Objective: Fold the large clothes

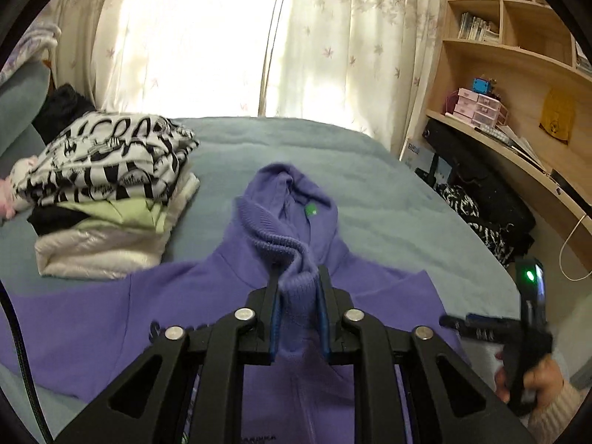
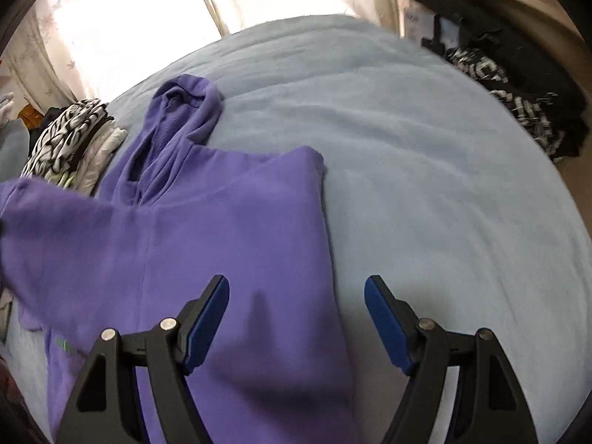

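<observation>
Pinching a ribbed purple cuff, the left gripper [image 1: 298, 285] is seen at the lower centre of the left wrist view; its blue pads are pressed together on the knit, and the sleeve end is bunched up between them. Below and around that grip the purple hoodie [image 1: 111, 318] is spread on the blue-grey bed cover [image 1: 388, 192], with its body filling the lower half of the frame and its hood [image 1: 292, 192] pointing toward the top of the frame, so that the long axis runs away from the gripper. At the lower right edge of the same view a hand [image 1: 540, 381] is seen around the handle of the other tool.

In the right wrist view the right gripper [image 2: 296, 296] is held with its jaws spread wide and nothing between them. It is placed above the folded right-hand edge of the hoodie, one pad over purple cloth and the other over bare cover. The garment lies to the left of this gripper, so the left gripper, already on the sleeve, is judged the better placed for laying the sleeve across the body.

Farther off, at the left of the left wrist view, a stack of folded clothes [image 1: 107, 192] is set beside the hood, apart from it. Curtains [image 1: 207, 37] are seen behind the bed.
</observation>
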